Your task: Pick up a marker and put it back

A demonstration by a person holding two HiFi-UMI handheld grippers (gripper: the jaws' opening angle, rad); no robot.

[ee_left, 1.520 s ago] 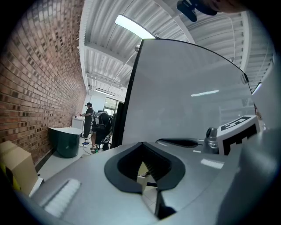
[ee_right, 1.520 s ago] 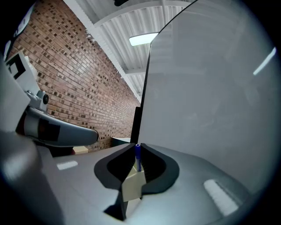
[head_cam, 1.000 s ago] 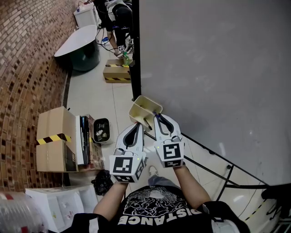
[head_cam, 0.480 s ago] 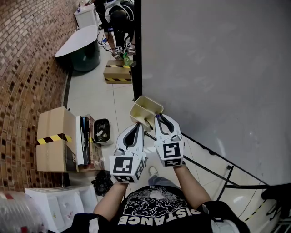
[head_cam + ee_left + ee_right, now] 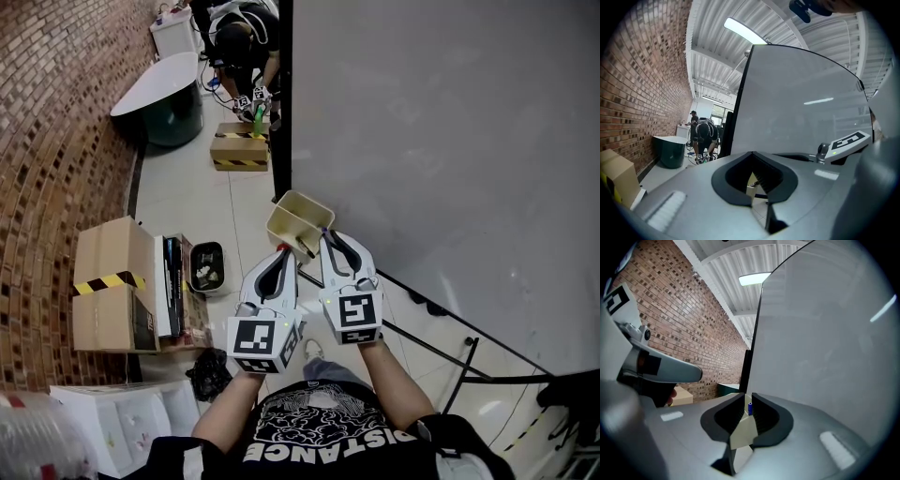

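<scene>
A beige marker holder hangs at the lower left corner of the whiteboard. A dark marker sticks out of it toward me. I hold both grippers side by side just short of the holder. My left gripper is shut and empty; in the left gripper view its tips meet in front of the holder. My right gripper stands open by a narrow gap. Through that gap I see a blue marker end and the holder. Whether the jaws touch the marker is unclear.
On the floor to the left are a cardboard box and a small bin. Farther back are a taped box, a dark round table and a bent-over person. Black whiteboard stand legs run at right.
Both grippers have edged slightly toward the holder. The person at the back has bent lower over the taped box.
</scene>
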